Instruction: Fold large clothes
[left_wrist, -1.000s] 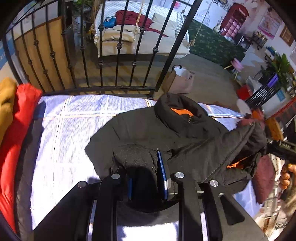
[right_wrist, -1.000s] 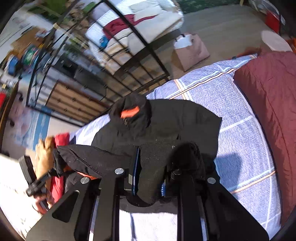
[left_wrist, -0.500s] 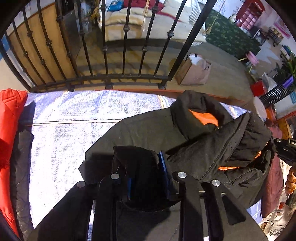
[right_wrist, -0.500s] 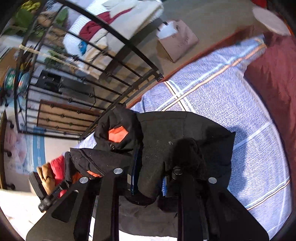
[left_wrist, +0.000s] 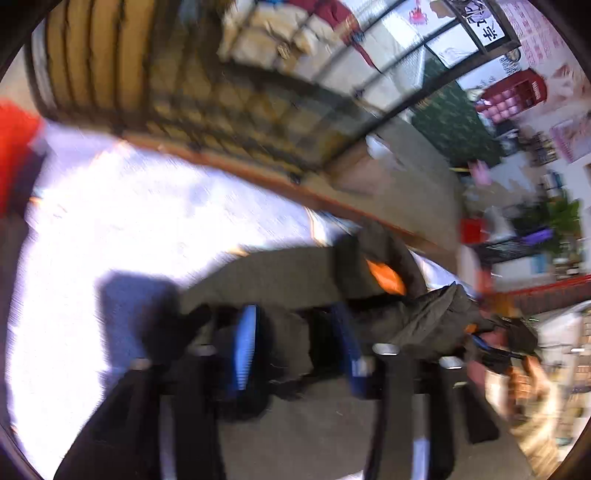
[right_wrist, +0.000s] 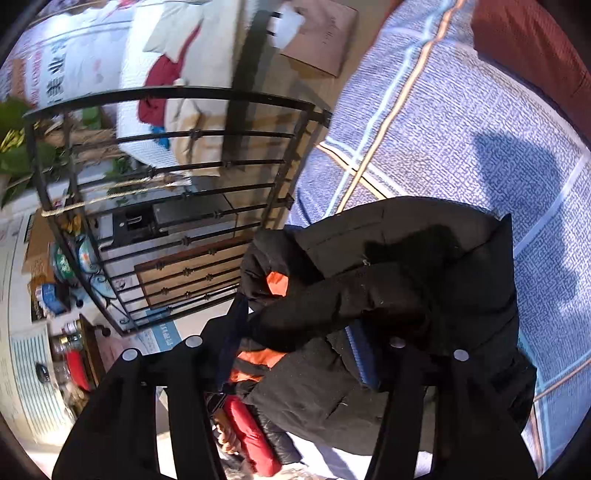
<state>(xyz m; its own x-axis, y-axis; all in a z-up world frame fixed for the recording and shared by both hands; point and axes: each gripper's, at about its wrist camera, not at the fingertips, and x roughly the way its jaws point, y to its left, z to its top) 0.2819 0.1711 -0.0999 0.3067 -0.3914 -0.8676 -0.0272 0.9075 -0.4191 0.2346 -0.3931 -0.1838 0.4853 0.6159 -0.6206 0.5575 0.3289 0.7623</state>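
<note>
A black padded jacket (left_wrist: 280, 273) with orange lining (left_wrist: 386, 277) lies on the checked blue-white bedsheet (left_wrist: 110, 221); the left wrist view is blurred. My left gripper (left_wrist: 295, 332) hangs over the jacket's near edge. Its jaws are opening, the blue pads (left_wrist: 243, 350) stand apart, and a loose fold of fabric sits between them. In the right wrist view the jacket (right_wrist: 424, 240) has one sleeve (right_wrist: 351, 299) folded across its body. My right gripper (right_wrist: 299, 332) is over that sleeve. Its jaws are opening too, with the cuff lying slack between them.
A black iron footboard (right_wrist: 184, 184) runs along the bed's far edge, with a brown paper bag (right_wrist: 321, 33) on the floor beyond. A red quilt (left_wrist: 14, 147) lies at one side of the bed, a maroon pillow (right_wrist: 535, 44) at the other. A hand (left_wrist: 528, 387) holds the other gripper.
Both grippers went from shut on the jacket's sleeves to jaws apart, and sank toward the bed. The sleeves now lie across the jacket's body. Both views have rolled.
</note>
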